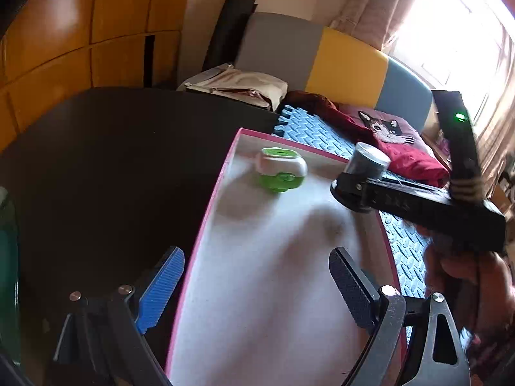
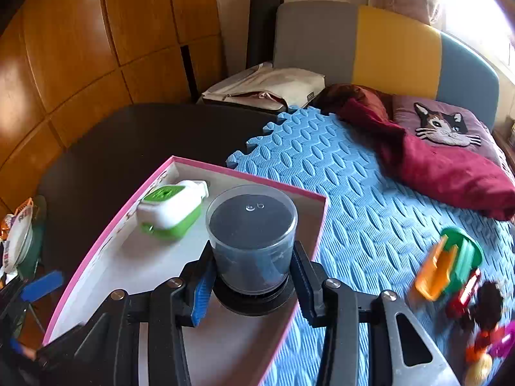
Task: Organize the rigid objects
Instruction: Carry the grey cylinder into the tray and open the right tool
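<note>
step: clear cylindrical container w/ black base is being brought over the pink-rimmed box; judged as the placing step, not yet set down.
right gripper: clamped on the container low on its wall, blue pad on one side, black pad on the other; container upright, dark contents inside. In the left wrist view the same container is seen at the box's far right rim, carried by the right gripper.
left gripper: jaws wide apart, nothing between them; held low over the near end of the box, blue pad beyond the left rim, black pad over the floor.
already in box: green-and-white gadget lying on its side nr the far left corner; also seen from the left wrist.
how to do it well: container should be lowered upright onto bare box floor, right of the gadget and apart from it; base should be flat on the floor before the jaws are let apart; right rim should be cleared, since the base looks close to it.
risk: tipping if released while tilted or perched on the rim.
surface: blue interlocking foam mat under the box's right part; dark table to its left.
still out: colourful toys on the mat at right, blurred.
room: wooden wardrobe panels, grey/yellow/blue headboard, red cloth, cat cushion, bright curtained window.
</note>
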